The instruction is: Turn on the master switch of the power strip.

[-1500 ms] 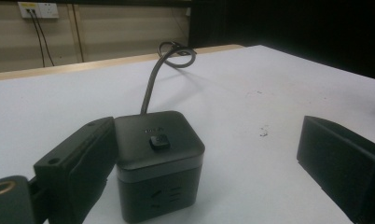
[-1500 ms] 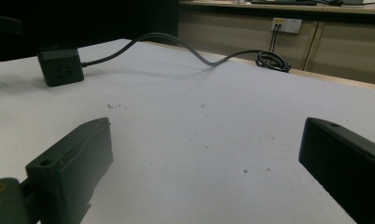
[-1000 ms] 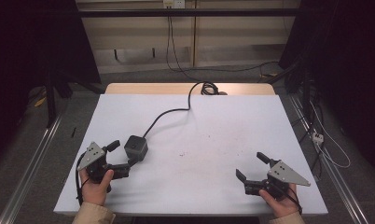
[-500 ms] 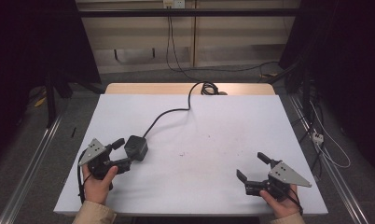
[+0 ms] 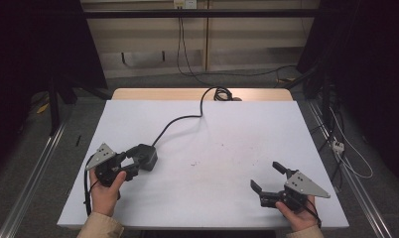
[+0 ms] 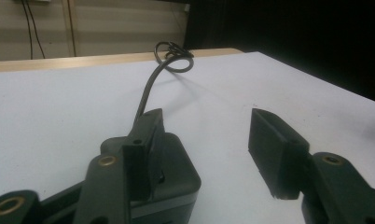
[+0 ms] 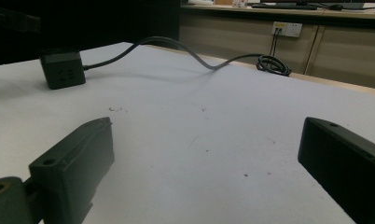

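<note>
While we look down on the white tabletop [image 5: 227,144], dark curtains flank a pale back wall with a socket [image 7: 287,29]. Our black adapter block [image 5: 145,155] sits at the left near side, its cable [image 5: 180,121] snaking to a coil [image 5: 220,92] at the far edge. Our left hand-held gripper [image 5: 136,159] has just been closing, one jaw against the block, the other apart. Our right hand-held gripper [image 5: 268,178] stands open, well apart.

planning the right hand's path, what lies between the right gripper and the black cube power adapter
Bare white table with faint specks; nothing stands between the right gripper and the black cube power adapter, as the right gripper view and high view show.
</note>
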The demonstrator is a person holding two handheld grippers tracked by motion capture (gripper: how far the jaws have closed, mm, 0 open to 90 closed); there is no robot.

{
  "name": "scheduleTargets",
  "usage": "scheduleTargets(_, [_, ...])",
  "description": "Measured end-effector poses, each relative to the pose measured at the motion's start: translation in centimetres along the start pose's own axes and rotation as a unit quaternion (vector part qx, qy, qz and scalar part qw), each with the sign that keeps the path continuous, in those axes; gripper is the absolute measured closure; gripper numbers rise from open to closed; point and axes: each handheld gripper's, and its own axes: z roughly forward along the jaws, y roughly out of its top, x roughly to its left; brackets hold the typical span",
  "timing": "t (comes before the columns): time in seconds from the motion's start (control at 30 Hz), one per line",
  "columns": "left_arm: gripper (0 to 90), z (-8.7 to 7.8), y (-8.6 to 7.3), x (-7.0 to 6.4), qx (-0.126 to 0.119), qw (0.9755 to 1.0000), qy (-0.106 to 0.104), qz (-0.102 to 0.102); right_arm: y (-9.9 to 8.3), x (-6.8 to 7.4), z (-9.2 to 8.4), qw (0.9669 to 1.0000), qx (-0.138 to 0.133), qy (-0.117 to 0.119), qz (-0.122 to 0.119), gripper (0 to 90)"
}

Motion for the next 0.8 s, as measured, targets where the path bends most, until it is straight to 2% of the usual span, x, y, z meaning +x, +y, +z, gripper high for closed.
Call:
scheduleTargets(0.3, [56.9,0.29,0.40,0.10,0.009,0.9999,0.001,0.005,-0.01,-0.02,-0.09,1.0000,-0.001,-0.001,0.001,3.0])
scheduleTargets(0.43, [63.3,0.41,0.65,0.17,0.017,0.9999,-0.004,0.000,-0.04,-0.06,-0.14,1.0000,-0.001,-0.002,0.001,3.0])
scheduleTargets(0.8, [68.1,0.75,0.85,0.51,0.022,0.9997,0.005,-0.005,-0.04,-0.05,-0.20,1.0000,-0.001,-0.001,0.001,3.1])
